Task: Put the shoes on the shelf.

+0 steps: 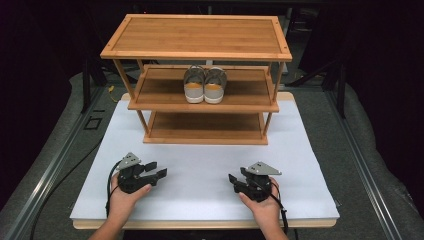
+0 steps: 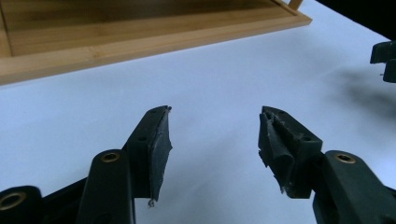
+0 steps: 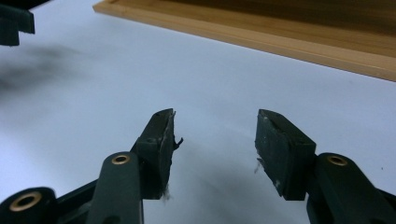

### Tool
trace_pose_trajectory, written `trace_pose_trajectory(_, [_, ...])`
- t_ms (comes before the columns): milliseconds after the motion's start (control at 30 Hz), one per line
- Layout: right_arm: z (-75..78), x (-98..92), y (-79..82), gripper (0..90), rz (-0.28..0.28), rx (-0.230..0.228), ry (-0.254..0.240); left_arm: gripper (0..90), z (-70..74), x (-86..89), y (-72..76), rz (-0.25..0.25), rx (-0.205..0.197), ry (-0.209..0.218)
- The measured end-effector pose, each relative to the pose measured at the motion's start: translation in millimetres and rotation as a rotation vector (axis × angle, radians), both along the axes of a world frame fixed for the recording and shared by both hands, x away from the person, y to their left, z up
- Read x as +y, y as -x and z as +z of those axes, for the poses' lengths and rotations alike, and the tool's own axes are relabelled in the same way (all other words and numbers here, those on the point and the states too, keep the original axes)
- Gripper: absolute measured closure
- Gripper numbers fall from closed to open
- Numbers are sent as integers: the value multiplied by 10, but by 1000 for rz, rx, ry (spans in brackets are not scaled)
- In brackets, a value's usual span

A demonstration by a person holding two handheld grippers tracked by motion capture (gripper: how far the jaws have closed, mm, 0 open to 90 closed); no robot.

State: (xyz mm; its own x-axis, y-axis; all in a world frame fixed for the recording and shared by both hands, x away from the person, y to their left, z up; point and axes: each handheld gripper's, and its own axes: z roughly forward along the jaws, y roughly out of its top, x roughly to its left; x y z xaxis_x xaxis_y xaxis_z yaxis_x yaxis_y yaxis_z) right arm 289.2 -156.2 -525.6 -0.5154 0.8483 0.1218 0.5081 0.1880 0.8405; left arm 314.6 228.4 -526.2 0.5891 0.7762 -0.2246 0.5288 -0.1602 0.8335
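Your left gripper (image 1: 159, 170) and right gripper (image 1: 235, 178) rest low over the white table (image 1: 200, 165), both spread wide and holding nothing. The shoes (image 1: 205, 85) sit side by side on the rack's (image 1: 200, 55) middle shelf, heels toward you, well apart from both grippers, so either can reach them.

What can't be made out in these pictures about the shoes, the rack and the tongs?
- Shoes, high view: toes hidden; heels face the camera and the rack's top shelf overhangs them.
- Bottom shelf, high view: its back is shadowed under the middle shelf.
- Rack, both gripper views: cut off by the top edge.
- Left tongs and right tongs, high view: pads too small.
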Motion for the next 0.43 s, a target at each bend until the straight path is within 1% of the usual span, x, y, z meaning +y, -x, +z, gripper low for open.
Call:
trace_pose_trajectory(67, [-13,14,-2,468,2,9,16,432,-35,-11,-9,-7,14,-6])
trace_pose_trajectory(200, [-46,19,-6,461,6,13,23,432,-85,-64,-5,-30,14,-43])
trace_pose_trajectory(300, [-83,26,-26,459,-2,29,37,430,-114,-105,-6,-45,19,-68])
trace_pose_trajectory(333, [-96,25,-33,458,4,34,32,428,-128,-122,-4,-49,25,-68])
trace_pose_trajectory(367, [-104,33,-33,452,-6,36,29,424,-139,-139,-3,-57,34,-72])
trace_pose_trajectory(400, [-103,35,-28,444,-14,40,41,423,-148,-153,-5,-64,35,-81])
trace_pose_trajectory(433, [-106,35,-27,444,-8,39,41,417,-148,-153,-5,-64,35,-81])
